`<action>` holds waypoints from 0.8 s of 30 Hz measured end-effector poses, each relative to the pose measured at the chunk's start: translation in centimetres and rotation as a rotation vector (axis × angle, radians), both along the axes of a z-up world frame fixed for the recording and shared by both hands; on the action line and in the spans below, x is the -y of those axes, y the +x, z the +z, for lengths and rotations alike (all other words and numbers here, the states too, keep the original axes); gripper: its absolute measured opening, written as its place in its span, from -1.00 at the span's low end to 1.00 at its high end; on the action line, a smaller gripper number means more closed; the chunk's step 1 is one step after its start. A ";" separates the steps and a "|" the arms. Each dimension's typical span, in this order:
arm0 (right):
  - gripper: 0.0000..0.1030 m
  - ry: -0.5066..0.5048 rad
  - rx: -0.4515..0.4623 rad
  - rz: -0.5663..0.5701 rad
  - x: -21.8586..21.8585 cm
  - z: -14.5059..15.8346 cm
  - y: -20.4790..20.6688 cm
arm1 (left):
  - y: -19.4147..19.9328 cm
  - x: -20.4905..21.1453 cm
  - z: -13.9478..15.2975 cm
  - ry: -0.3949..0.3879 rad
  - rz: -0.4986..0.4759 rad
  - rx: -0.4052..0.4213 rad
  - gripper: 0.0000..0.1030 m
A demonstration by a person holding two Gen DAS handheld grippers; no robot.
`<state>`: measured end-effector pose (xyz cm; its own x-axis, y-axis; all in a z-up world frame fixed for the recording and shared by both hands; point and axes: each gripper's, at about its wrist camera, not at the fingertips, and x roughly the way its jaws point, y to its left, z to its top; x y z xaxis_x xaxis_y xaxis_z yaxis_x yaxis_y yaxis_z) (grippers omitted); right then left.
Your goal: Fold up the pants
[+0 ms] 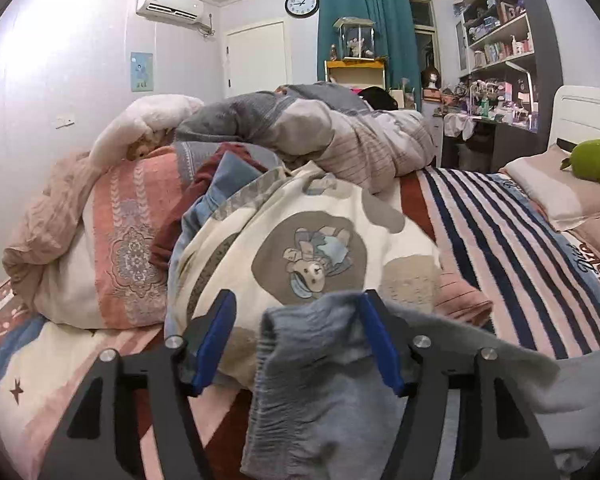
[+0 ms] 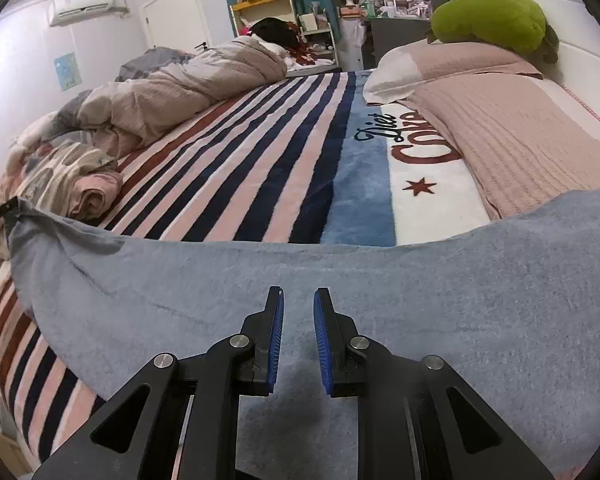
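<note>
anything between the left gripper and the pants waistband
Nothing visible. The blue-grey pants waistband already lies between the open left gripper fingers, draped against one pad. The bear-print cloth lies behind it, beyond the fingertips.

left claw [image 1: 298, 306]: jaws apart | right claw [image 2: 299, 304]: jaws narrowly parted, angled down

You see even, dim indoor light, pale glare on the wall [image 1: 60, 60] left of the fingers, heavy fisheye bending and dark corners.

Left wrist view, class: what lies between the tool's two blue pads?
In the left wrist view, the elastic waistband edge of the grey-blue fleece pants lies between them, against the right pad.
</note>
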<state>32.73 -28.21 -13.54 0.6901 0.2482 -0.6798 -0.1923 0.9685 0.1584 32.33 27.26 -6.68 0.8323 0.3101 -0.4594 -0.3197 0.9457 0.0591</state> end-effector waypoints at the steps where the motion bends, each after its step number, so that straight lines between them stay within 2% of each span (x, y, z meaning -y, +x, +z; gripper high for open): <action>1: -0.78 -0.001 0.002 0.003 -0.1 0.1 -0.1 | -0.4 0.4 0.2 0.020 0.006 0.000 0.28; 4: -0.79 0.005 0.011 0.006 -0.2 0.5 -0.5 | -2.2 2.0 1.0 0.066 -0.011 0.003 0.28; 7: -0.78 0.017 0.013 0.014 -0.1 0.7 -0.7 | -4.2 5.2 1.7 0.100 -0.105 -0.013 0.28; 11: -0.78 0.029 0.017 0.024 -0.1 0.8 -1.0 | -4.4 8.6 -0.1 0.028 -0.265 -0.123 0.28; 12: -0.78 0.036 0.017 0.026 0.0 0.7 -1.0 | -3.7 9.5 -0.9 0.004 -0.308 -0.164 0.28; 16: -0.79 0.049 0.006 0.026 0.5 0.2 -0.9 | -0.9 11.9 -2.9 -0.008 -0.367 -0.204 0.26; 19: -0.78 0.052 -0.001 0.020 1.2 -0.1 -0.7 | 2.2 12.8 -4.1 -0.078 -0.418 -0.268 0.20; 21: -0.78 0.052 -0.003 0.010 1.7 -0.3 -0.7 | 4.5 13.0 -4.9 -0.086 -0.404 -0.294 0.17; 24: -0.76 0.054 -0.013 -0.005 2.5 -0.6 -0.7 | 7.0 12.0 -5.3 -0.063 -0.324 -0.293 0.17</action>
<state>31.98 -30.73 -14.10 0.6828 0.2809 -0.6744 -0.1849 0.9595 0.2125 39.31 15.23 -11.95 0.7139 0.0181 -0.7000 0.0155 0.9990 0.0417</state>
